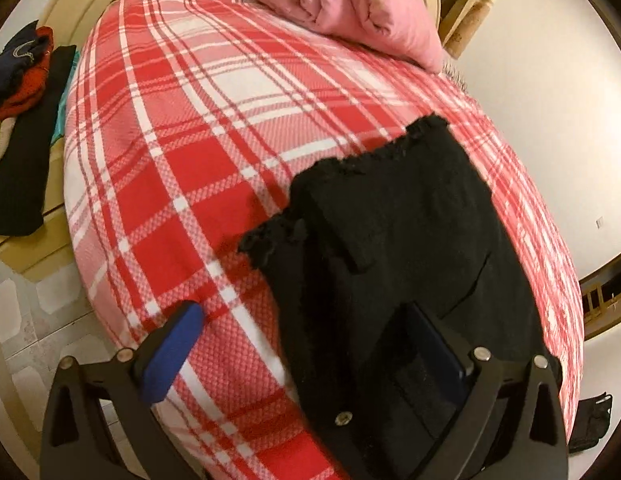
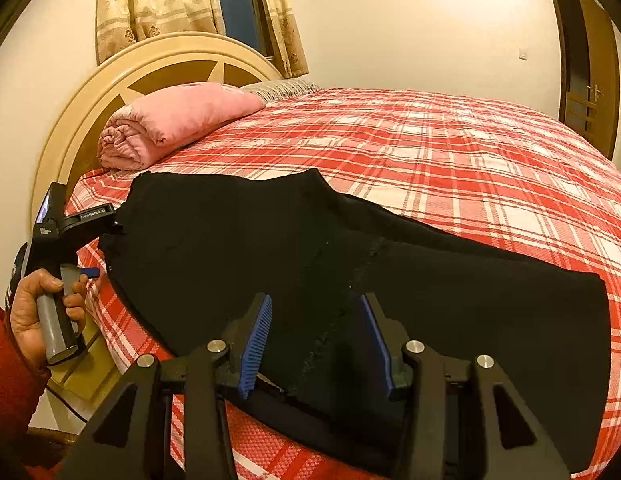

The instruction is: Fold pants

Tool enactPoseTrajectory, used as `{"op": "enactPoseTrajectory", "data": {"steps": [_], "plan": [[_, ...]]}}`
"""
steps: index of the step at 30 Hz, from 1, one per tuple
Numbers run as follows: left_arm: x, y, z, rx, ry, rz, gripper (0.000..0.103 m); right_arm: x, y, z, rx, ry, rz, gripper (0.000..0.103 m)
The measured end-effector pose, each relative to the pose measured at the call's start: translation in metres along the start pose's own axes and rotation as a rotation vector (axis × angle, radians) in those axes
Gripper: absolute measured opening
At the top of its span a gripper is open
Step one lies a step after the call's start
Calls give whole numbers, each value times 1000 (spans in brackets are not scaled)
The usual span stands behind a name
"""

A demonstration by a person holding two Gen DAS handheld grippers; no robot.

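Black pants point(image 2: 350, 264) lie flat along the near edge of a bed with a red and white plaid sheet point(image 2: 450, 144). Their frayed hems point(image 1: 390, 148) point toward the headboard. My left gripper point(image 1: 310, 344) stands wide open: one blue pad point(image 1: 178, 344) is over the sheet, and the other finger point(image 1: 442, 344) rests on the black cloth. In the right wrist view a hand point(image 2: 34, 312) holds the left gripper point(image 2: 104, 248) at the hem end. My right gripper point(image 2: 316, 340) hovers open over the pants' middle seam, pads apart.
A rolled pink quilt point(image 2: 170, 124) lies against the round headboard point(image 2: 158, 60). Dark and red clothes point(image 1: 22, 80) sit on a ledge beside the bed. A curtained window point(image 2: 238, 4) is behind the headboard, and a brown door point(image 2: 586, 80) stands at the far right.
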State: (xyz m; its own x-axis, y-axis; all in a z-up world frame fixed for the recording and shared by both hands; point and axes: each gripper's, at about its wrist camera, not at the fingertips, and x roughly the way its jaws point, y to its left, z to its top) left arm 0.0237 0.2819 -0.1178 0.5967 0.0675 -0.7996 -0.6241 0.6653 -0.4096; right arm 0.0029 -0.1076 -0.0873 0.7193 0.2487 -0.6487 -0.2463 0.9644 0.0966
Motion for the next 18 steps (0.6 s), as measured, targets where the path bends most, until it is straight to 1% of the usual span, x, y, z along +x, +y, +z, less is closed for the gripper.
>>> {"op": "enactPoseTrajectory", "data": {"steps": [1,2,3,4,5,7,10,13,14,18], "plan": [[-1,-1,1,4,-12,-7,101,0,-1,0,7,0,-2,47],[-3,-2,1,11,-23,-1,94,0,-1,1,11,0,-2,47],[-5,-4,0,26,-42,9,84,0,-3,1,19,0,-1,47],[-6,-6,0,42,-53,8,79,0,-4,0,25,1,1,47],[-9,-10,0,71,-63,-10,58,0,-4,0,28,2,2,47],[-12,-16,0,105,-67,0,54,-1,-5,0,33,1,3,47],[-11,-19,-1,116,-73,20,53,-3,-6,0,34,-6,0,47],[-12,-23,-1,134,-83,33,49,-4,-8,-1,48,-5,-3,47],[-12,-26,-1,140,-87,39,46,-5,-9,-1,54,-6,-6,47],[-14,-30,-3,164,-98,50,42,-5,-13,-1,73,-4,-14,47]]}}
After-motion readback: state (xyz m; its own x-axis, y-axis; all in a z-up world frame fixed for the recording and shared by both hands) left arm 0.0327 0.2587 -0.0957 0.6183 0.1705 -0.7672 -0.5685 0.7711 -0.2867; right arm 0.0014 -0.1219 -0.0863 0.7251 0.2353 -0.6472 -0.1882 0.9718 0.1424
